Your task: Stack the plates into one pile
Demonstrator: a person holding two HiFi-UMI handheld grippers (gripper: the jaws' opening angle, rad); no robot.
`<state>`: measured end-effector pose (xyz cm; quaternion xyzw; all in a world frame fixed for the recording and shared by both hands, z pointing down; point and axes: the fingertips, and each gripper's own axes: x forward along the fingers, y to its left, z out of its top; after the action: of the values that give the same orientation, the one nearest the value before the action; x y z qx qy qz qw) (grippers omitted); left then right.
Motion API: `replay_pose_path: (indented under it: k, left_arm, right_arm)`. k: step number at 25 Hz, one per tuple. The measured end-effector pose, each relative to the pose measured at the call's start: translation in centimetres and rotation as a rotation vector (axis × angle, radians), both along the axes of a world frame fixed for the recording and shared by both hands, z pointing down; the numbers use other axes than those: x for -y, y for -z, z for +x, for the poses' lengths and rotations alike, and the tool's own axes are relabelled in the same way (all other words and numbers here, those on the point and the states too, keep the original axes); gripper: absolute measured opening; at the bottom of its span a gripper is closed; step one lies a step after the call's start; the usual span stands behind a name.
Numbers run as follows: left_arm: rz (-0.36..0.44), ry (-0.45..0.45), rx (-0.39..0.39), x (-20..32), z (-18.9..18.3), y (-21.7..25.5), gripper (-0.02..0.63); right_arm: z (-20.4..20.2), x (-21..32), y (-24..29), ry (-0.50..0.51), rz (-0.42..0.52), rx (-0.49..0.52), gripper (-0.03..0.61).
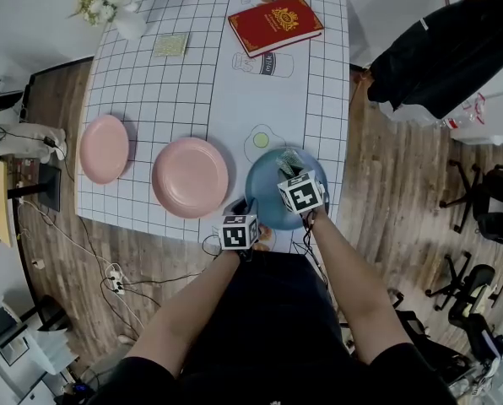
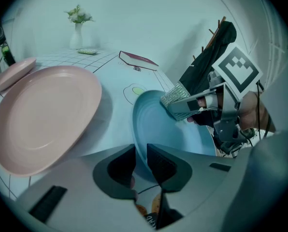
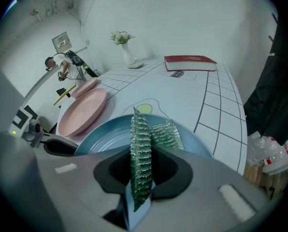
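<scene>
The left hand-held gripper (image 2: 140, 164) clamps the near rim of the blue plate (image 1: 262, 188) at the counter's (image 1: 192, 83) front edge. The right hand-held gripper (image 1: 289, 169), closed on a ribbed silvery-green piece (image 3: 140, 149), hangs over that plate. A pink plate (image 1: 190, 176) lies just beside it, and a smaller pink plate (image 1: 105, 148) farther left.

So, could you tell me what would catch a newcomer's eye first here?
The blue plate at the near edge of the table stands out, its rim gripped by both the left gripper and the right gripper. Left of it lie a larger pink plate and a smaller pink plate; a red book sits at the far end.
</scene>
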<state>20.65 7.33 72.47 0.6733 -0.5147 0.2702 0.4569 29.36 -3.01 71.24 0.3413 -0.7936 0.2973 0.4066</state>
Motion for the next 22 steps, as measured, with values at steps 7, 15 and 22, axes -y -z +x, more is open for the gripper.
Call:
replay_pose_path:
  k: [7,15,22]
  left_arm:
    - [-0.002,0.007,0.008,-0.1,-0.1,-0.1,0.067]
    - [-0.004,0.019,0.01,0.0,-0.2,-0.1,0.066]
    - [-0.003,0.026,0.014,0.1,-0.2,0.0,0.066]
  right_arm:
    - [2.9,-0.3,-0.2,-0.079,-0.015,-0.048,0.078]
    - [4.7,-1.4,0.0,-0.146,-0.044,-0.079,0.078]
    - [5.0,-2.1,0.0,-0.133,-0.038,-0.038,0.078]
